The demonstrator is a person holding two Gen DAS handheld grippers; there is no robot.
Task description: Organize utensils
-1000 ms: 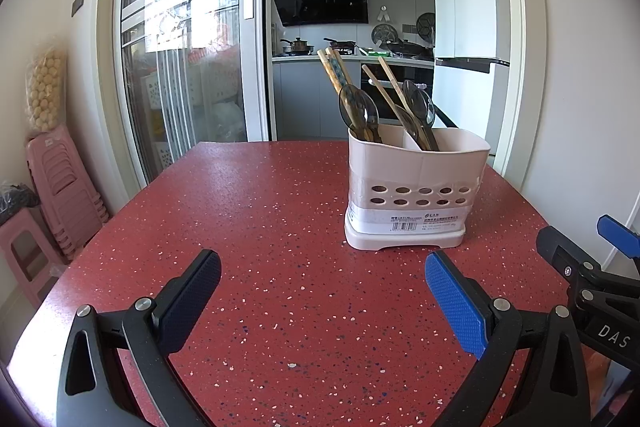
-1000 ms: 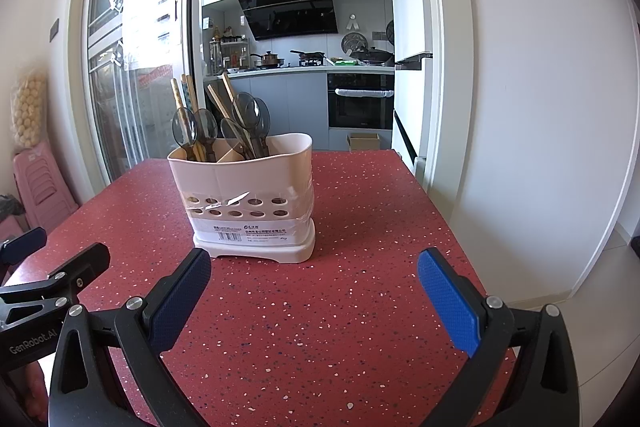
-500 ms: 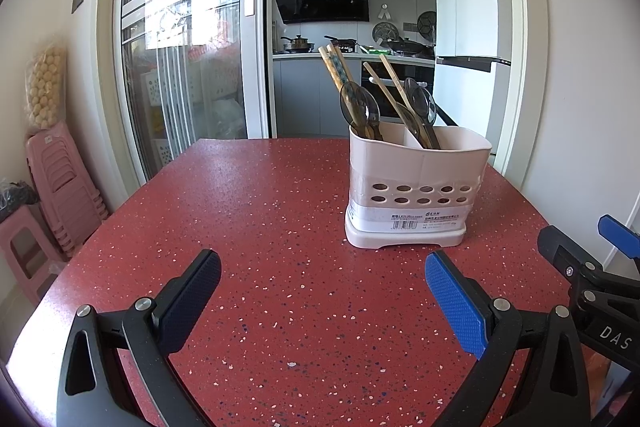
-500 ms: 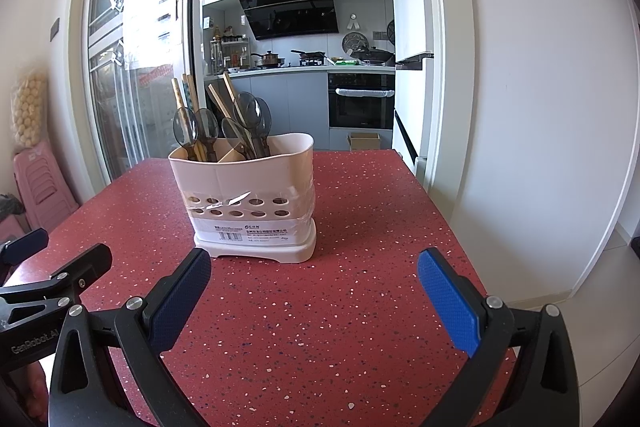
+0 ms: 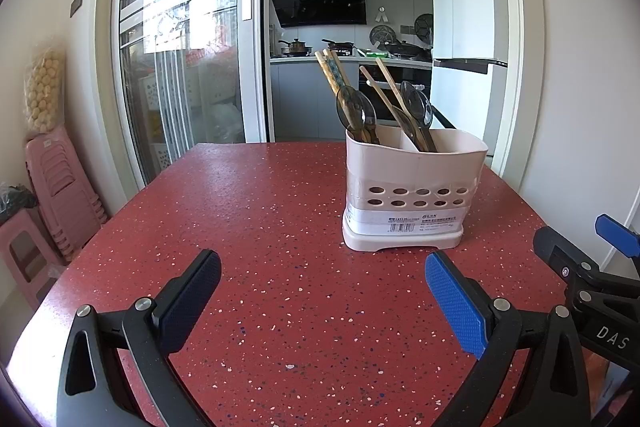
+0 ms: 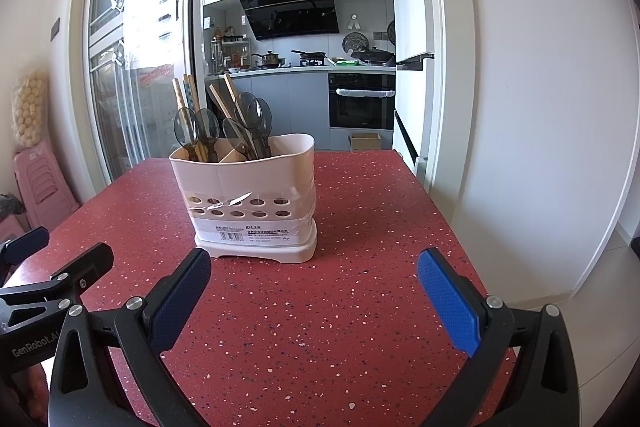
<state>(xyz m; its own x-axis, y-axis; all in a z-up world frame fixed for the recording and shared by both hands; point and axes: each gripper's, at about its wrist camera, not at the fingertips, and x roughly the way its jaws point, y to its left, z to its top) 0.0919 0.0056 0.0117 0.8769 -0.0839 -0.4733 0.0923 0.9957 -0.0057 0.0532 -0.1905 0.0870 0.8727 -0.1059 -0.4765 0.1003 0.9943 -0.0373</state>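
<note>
A pale pink utensil holder (image 5: 412,191) stands upright on the red speckled table (image 5: 260,227); it also shows in the right wrist view (image 6: 250,199). Dark translucent spoons (image 5: 354,111) and wooden chopsticks (image 5: 334,75) stand in its two compartments. The spoons (image 6: 248,115) also show in the right wrist view. My left gripper (image 5: 323,291) is open and empty, short of the holder and to its left. My right gripper (image 6: 314,287) is open and empty, just in front of the holder's base. Each gripper shows at the edge of the other's view.
Stacked pink plastic stools (image 5: 60,187) stand left of the table by a glass sliding door (image 5: 180,67). A white wall (image 6: 540,107) runs along the table's right edge. A kitchen with an oven (image 6: 362,103) lies beyond the far edge.
Both grippers stay open and nearly still. The view has drifted slightly, and the holder sits a little lower in both views.
</note>
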